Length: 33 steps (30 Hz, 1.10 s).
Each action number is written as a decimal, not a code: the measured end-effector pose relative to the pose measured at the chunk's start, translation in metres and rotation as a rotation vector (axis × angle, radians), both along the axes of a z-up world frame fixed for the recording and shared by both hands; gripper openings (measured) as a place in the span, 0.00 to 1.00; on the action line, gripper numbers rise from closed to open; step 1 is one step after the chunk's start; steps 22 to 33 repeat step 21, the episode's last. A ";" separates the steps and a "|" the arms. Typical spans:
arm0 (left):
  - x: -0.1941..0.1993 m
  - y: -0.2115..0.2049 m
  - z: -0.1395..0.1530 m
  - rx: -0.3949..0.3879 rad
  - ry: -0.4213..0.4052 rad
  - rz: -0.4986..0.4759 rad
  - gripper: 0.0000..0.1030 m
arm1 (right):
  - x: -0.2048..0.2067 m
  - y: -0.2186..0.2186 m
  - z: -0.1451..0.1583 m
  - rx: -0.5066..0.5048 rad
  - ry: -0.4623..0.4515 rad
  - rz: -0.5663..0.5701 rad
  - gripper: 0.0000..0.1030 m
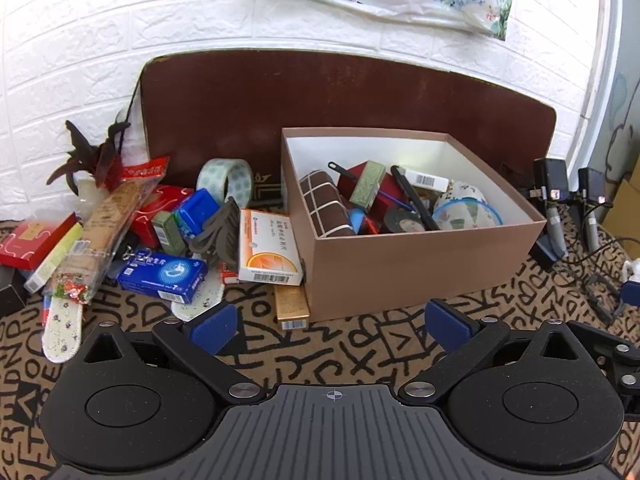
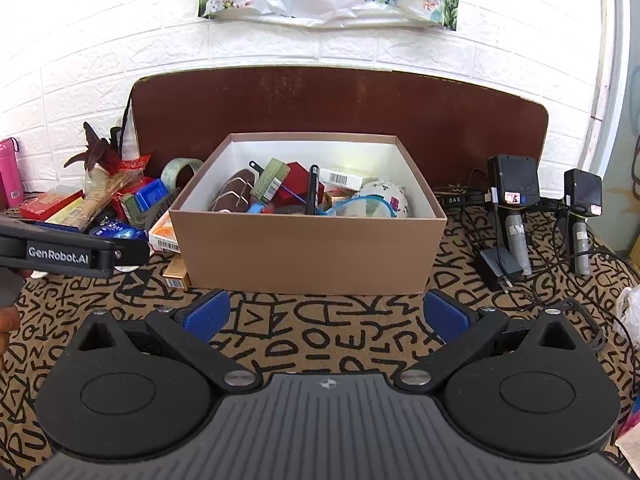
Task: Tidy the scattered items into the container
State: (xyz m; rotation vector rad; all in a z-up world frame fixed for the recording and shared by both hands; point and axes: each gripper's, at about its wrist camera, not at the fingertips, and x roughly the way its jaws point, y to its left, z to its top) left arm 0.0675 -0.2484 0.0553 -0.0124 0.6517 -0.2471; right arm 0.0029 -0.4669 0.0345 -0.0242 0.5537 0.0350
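Observation:
A brown cardboard box [image 1: 400,276] [image 2: 304,256] stands on the patterned cloth, holding several items, among them a brown checked roll [image 1: 326,208] and a black pen [image 2: 313,190]. To its left lies a pile of scattered items: an orange-and-white medicine box [image 1: 270,248], a blue box [image 1: 162,274], a tape roll [image 1: 226,180], a brown hair claw [image 1: 218,232] and a gold box [image 1: 292,306]. My left gripper [image 1: 332,326] is open and empty, in front of the box. My right gripper [image 2: 326,314] is open and empty, in front of the box.
A brown board [image 1: 340,92] leans on the white brick wall behind the box. Black chargers and cables [image 2: 516,216] lie right of the box. A red box [image 1: 30,242] and a plant [image 1: 92,156] sit far left. The left gripper's side [image 2: 60,252] shows in the right wrist view.

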 end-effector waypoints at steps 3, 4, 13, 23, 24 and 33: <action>-0.001 -0.001 0.001 0.001 -0.010 -0.003 1.00 | 0.000 0.002 0.002 -0.006 -0.003 0.000 0.99; -0.001 -0.001 0.001 0.007 -0.016 -0.003 1.00 | 0.000 0.002 0.002 -0.008 -0.001 0.001 0.99; -0.001 -0.002 0.000 0.008 -0.019 -0.026 1.00 | 0.005 0.006 -0.002 -0.009 0.016 0.004 0.99; -0.001 -0.003 -0.002 0.008 -0.019 -0.037 1.00 | 0.005 0.008 -0.002 -0.009 0.017 0.009 0.99; -0.001 -0.003 -0.002 0.008 -0.019 -0.037 1.00 | 0.005 0.008 -0.002 -0.009 0.017 0.009 0.99; -0.001 -0.003 -0.002 0.008 -0.019 -0.037 1.00 | 0.005 0.008 -0.002 -0.009 0.017 0.009 0.99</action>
